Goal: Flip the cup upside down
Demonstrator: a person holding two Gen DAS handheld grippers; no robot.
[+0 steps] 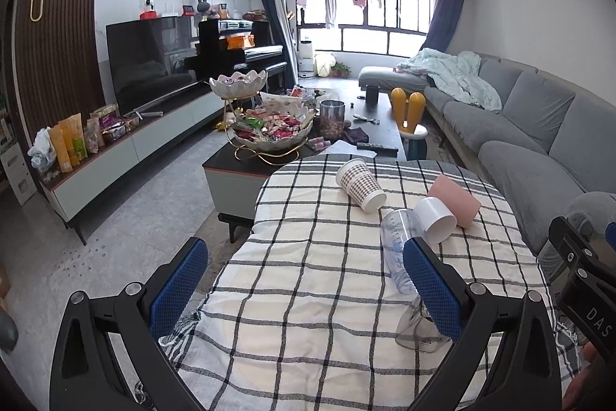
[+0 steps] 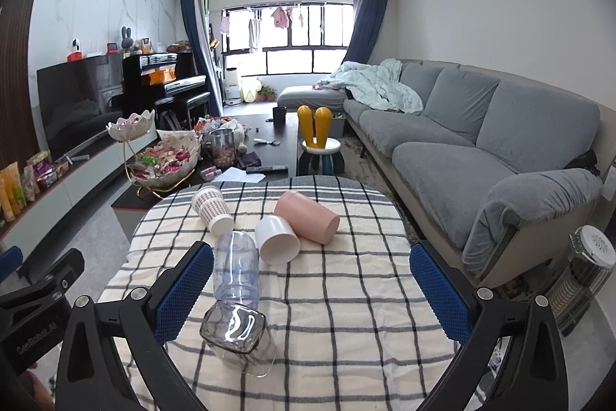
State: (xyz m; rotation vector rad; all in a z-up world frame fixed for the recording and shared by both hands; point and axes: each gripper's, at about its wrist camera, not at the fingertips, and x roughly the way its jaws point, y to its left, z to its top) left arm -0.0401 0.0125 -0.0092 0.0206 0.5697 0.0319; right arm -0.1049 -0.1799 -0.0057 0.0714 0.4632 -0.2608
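Observation:
Several cups lie on their sides on a checked cloth: a brown-checked paper cup, a white cup, a pink cup, a clear plastic cup and a square smoky glass. They also show in the left wrist view: paper cup, white cup, pink cup, clear cup, glass. My left gripper is open and empty above the cloth, left of the cups. My right gripper is open and empty; its left finger is beside the clear cup and glass.
A dark coffee table with a snack bowl stand, a jar and a remote stands beyond the clothed table. A grey sofa runs along the right. A TV on a low cabinet is left. A heater stands at right.

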